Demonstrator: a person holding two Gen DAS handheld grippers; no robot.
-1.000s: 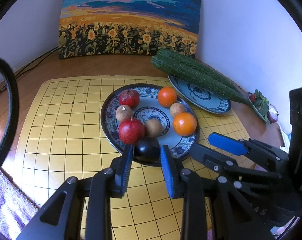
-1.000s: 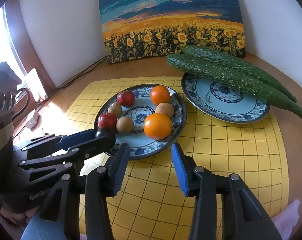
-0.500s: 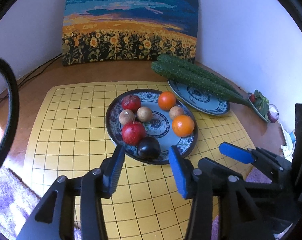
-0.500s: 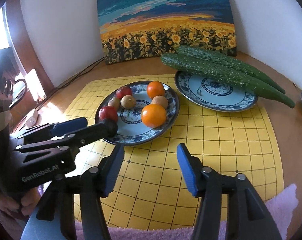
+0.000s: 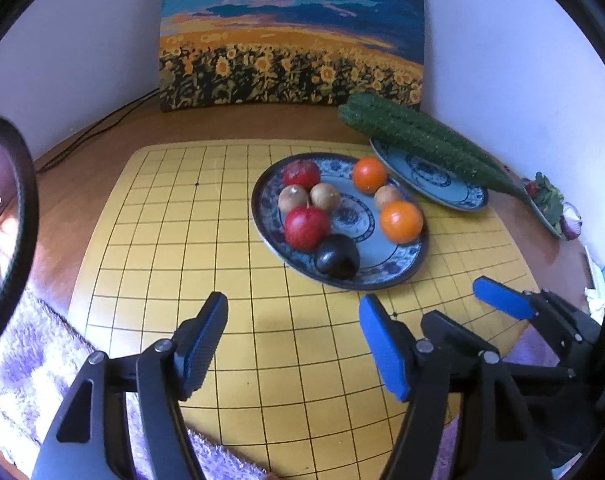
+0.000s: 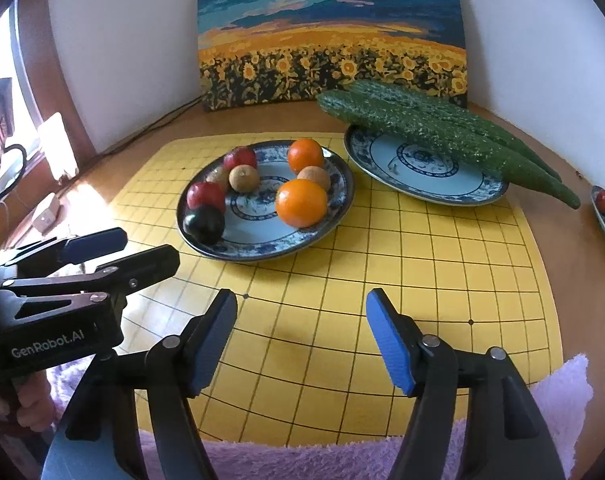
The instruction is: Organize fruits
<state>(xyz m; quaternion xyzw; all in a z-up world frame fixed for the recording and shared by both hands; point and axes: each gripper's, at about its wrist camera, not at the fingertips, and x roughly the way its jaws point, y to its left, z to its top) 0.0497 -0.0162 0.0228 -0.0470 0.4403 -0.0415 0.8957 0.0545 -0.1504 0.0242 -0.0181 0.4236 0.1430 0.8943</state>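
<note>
Yellow gridded mat [image 5: 222, 240] lies bare under the left tool [image 5: 292, 344], its jaws opening on nothing; the fruit plate [image 5: 406, 268] sits just beyond. From the right wrist, the right tool [image 6: 300, 340] is likewise opening, empty, with the plate [image 6: 262, 246] ahead-left and open mat [image 6: 422, 264] around.

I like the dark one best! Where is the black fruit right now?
In the left wrist view the black fruit sits at the fruit plate's near rim, touching the red apple, left of the nearer orange.
</note>
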